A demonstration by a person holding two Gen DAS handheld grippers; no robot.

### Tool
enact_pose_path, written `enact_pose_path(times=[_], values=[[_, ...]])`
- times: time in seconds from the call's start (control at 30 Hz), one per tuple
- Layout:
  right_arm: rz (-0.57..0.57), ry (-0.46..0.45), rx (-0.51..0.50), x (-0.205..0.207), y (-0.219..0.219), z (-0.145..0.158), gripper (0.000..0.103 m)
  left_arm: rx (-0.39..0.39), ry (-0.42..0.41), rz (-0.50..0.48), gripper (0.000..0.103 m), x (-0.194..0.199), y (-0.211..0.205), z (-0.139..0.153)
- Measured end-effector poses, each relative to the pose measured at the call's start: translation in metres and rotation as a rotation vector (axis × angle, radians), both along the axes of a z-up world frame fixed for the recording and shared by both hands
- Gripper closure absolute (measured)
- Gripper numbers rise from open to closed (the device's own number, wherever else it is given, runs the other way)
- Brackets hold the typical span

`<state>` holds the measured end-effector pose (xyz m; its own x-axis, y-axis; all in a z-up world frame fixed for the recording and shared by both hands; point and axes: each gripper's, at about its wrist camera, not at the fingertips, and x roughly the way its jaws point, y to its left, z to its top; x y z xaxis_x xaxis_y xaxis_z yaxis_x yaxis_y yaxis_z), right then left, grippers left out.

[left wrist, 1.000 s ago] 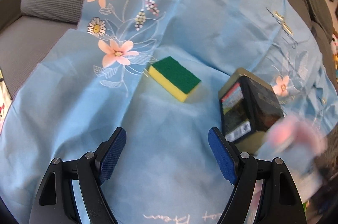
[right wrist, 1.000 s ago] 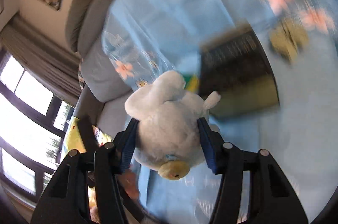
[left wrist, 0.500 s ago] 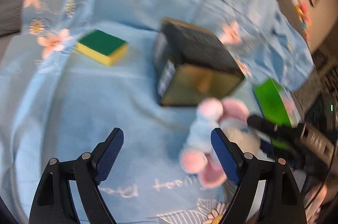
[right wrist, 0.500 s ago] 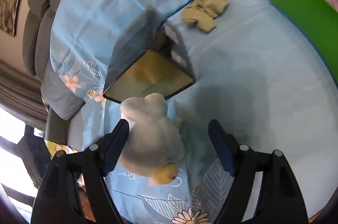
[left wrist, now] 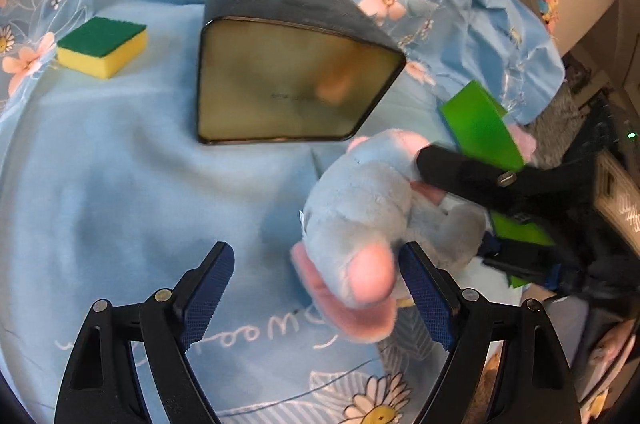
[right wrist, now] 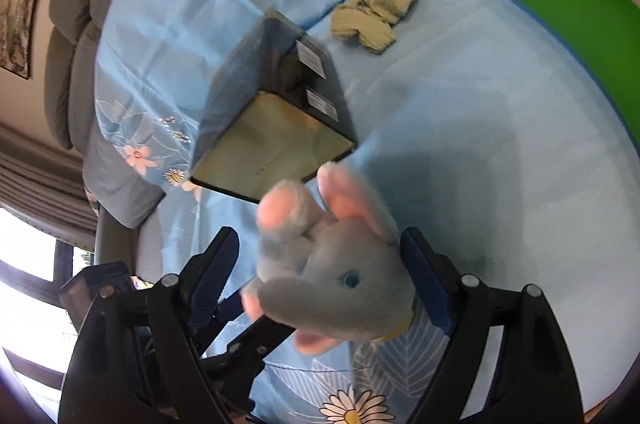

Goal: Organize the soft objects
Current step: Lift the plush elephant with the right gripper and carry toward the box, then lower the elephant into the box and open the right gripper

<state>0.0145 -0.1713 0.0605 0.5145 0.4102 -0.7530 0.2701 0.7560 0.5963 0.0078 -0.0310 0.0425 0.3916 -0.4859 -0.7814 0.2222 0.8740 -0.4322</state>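
Fuzzy blue plush toy (right wrist: 336,276) sits between wide right gripper (right wrist: 320,280) pads; left gripper (left wrist: 320,292) gapes too.

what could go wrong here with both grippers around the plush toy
The plush toy sits loose between the open right gripper, whose jaws have just been opening, so it may tip over. The left gripper, also open, is close beside it: they could collide. The dark box is near enough to get knocked.
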Motion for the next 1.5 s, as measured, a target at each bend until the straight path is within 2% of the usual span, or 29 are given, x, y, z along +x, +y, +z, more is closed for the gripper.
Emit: enact_pose_path(times=[0.1,0.17,0.2,0.23,0.37,0.47,0.57,0.7,0.9,1.0,1.17,1.33,1.5], values=[[0.011,0.035,-0.017,0.004,0.000,-0.009,0.020,-0.017,-0.008,-0.013,0.020,0.002,-0.003,-0.001],[0.009,0.057,-0.011,0.007,0.000,-0.017,0.020,-0.037,-0.035,-0.041,0.038,0.003,-0.008,0.001],[0.006,0.060,-0.007,0.008,0.000,-0.019,0.020,-0.069,-0.042,-0.057,0.051,0.003,-0.010,0.004],[0.003,0.059,-0.004,0.009,0.000,-0.019,0.020,-0.079,-0.043,-0.064,0.054,0.004,-0.011,0.005],[0.005,0.039,-0.020,0.007,0.000,-0.014,0.027,-0.019,-0.103,-0.073,0.056,0.000,-0.020,0.015],[-0.003,0.007,0.032,0.002,-0.009,-0.007,0.030,-0.003,-0.171,-0.067,0.056,-0.007,-0.027,0.034],[-0.013,-0.098,0.040,-0.006,-0.020,0.021,0.030,-0.005,-0.261,-0.075,0.056,-0.012,-0.042,0.062],[-0.092,-0.240,0.019,-0.027,-0.047,0.061,0.030,0.006,-0.377,-0.135,0.056,-0.016,-0.082,0.098],[-0.262,-0.357,0.004,-0.061,-0.113,0.091,0.030,-0.037,-0.451,-0.272,0.056,-0.010,-0.150,0.122],[-0.359,-0.400,-0.004,-0.076,-0.147,0.096,0.031,-0.073,-0.444,-0.365,0.056,-0.002,-0.189,0.126],[-0.533,-0.409,-0.048,-0.104,-0.190,0.090,0.033,-0.094,-0.426,-0.464,0.057,0.004,-0.243,0.117],[-0.647,-0.382,-0.035,-0.114,-0.217,0.073,0.034,-0.098,-0.373,-0.524,0.057,0.012,-0.276,0.101],[-0.733,-0.325,-0.054,-0.114,-0.232,0.059,0.034,-0.079,-0.326,-0.537,0.057,0.018,-0.295,0.083]])
